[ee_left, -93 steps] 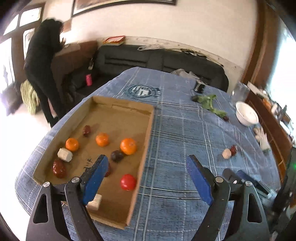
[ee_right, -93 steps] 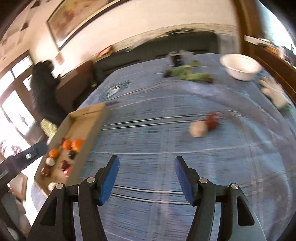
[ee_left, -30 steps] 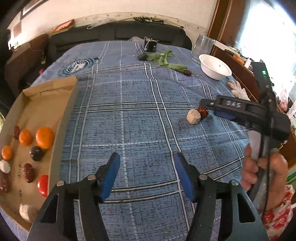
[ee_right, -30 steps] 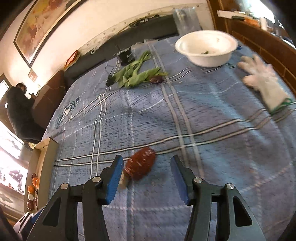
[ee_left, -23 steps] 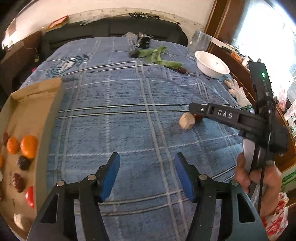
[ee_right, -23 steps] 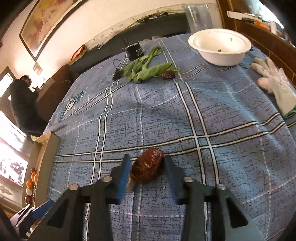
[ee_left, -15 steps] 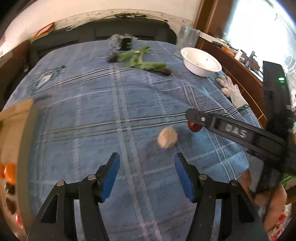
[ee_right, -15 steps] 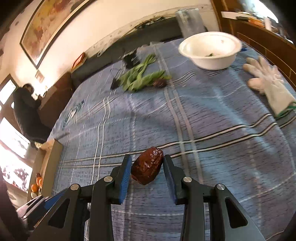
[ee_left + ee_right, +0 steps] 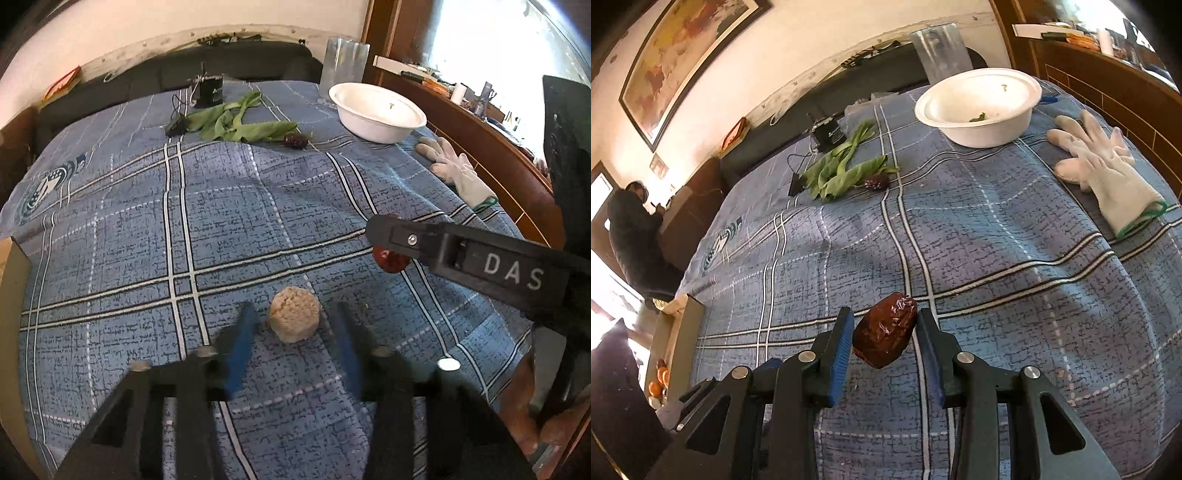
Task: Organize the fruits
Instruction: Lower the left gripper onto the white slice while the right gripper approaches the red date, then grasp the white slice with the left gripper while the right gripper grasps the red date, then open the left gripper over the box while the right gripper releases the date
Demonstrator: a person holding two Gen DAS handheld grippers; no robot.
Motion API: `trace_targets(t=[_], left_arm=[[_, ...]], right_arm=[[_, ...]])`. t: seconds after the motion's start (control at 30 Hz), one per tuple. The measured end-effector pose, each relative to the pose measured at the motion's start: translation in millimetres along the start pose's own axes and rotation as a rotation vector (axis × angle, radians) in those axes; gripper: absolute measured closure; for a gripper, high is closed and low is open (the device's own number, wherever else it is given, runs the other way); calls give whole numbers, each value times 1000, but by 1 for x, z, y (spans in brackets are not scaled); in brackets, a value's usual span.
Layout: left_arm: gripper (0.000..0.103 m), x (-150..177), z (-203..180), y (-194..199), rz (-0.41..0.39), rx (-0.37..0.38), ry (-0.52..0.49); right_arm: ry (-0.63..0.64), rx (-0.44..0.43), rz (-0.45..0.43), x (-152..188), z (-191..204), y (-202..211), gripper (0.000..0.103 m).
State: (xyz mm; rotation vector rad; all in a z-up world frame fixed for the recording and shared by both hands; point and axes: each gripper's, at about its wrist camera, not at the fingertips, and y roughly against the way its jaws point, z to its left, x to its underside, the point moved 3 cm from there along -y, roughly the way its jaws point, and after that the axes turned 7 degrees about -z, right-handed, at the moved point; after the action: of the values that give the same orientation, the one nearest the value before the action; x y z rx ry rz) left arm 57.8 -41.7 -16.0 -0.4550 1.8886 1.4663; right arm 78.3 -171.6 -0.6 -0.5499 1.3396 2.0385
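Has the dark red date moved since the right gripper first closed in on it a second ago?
Yes. The date is now clamped in the right gripper, its underside looking clear of the blue tablecloth it lay on.

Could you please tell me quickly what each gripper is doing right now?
Left gripper: jaws just closing around the pale beige chunk, pads not yet touching.
Right gripper: shut on the dark red date.

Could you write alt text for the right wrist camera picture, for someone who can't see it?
The right gripper clamps a wrinkled dark red date above a blue plaid cloth. Farther back lie green leaves, a white bowl and a white glove.
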Motion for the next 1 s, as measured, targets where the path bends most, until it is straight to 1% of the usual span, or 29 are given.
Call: trace_targets(t=[0.07, 0.2, 0.33, 0.47, 0.53, 0.6, 0.7, 0.77, 0.87, 1.0], left_arm=[[78, 1, 5, 1, -11, 15, 25], [78, 0, 14, 2, -17, 74, 94], [78, 2, 15, 5, -24, 78, 108], [78, 2, 17, 13, -30, 91, 132], [78, 2, 24, 23, -35, 105, 178], [78, 3, 35, 39, -56, 113, 236], [77, 10, 58, 71, -100, 69, 284], [77, 18, 81, 95, -119, 20, 319], [77, 33, 123, 131, -142, -91, 360], [77, 54, 180, 172, -157, -271, 413]], right_arm=[[14, 13, -2, 1, 2, -2, 65], [1, 19, -1, 3, 0, -4, 65], [-16, 18, 4, 5, -3, -8, 65], [-7, 24, -2, 6, 0, -8, 65], [8, 21, -12, 8, 4, -6, 65], [29, 22, -25, 9, 9, -3, 65], [77, 37, -56, 11, 19, 2, 65], [109, 42, -65, 14, 27, 3, 65], [140, 38, -50, 21, 42, 2, 65], [203, -16, -37, 31, 81, 12, 65]])
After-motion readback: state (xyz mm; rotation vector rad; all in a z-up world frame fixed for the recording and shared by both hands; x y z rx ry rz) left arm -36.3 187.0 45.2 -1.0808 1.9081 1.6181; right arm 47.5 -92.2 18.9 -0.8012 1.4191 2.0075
